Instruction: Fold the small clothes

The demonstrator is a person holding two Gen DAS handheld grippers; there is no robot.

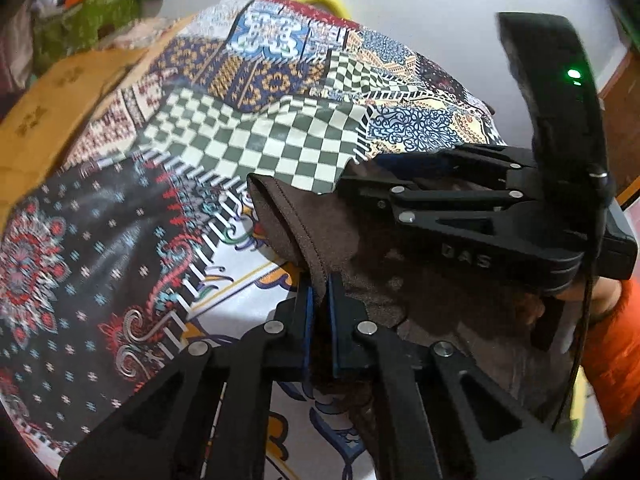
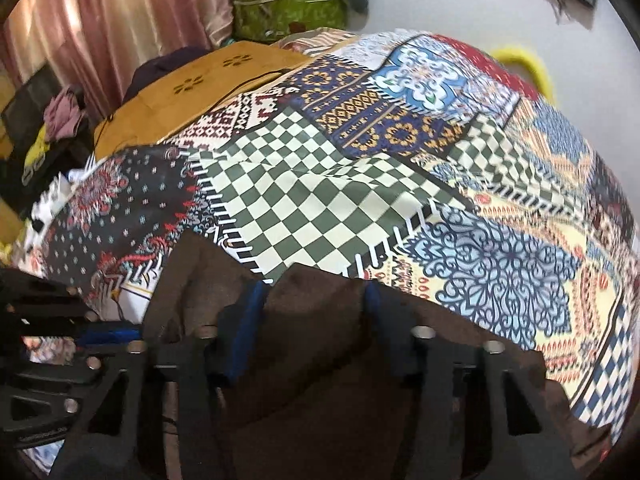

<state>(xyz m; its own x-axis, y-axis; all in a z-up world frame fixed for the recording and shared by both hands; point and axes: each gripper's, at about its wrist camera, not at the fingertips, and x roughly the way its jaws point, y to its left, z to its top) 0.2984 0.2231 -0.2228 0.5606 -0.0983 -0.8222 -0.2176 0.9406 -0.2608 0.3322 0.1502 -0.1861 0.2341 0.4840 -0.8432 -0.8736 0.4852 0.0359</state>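
My left gripper fingers are clamped on the brown garment's near hem; my right gripper fingers straddle its cloth, apparently not yet gripping. It lies rumpled on the patchwork-covered worktop; I judge folding barely begun.

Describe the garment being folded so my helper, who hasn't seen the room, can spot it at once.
Find the patchwork cloth of checks and florals covering the work surface. At its near edge lies the brown garment, with the left gripper shut on its hemmed edge and the right gripper straddling it. It is the only plain, dark, unpatterned fabric on the cloth.
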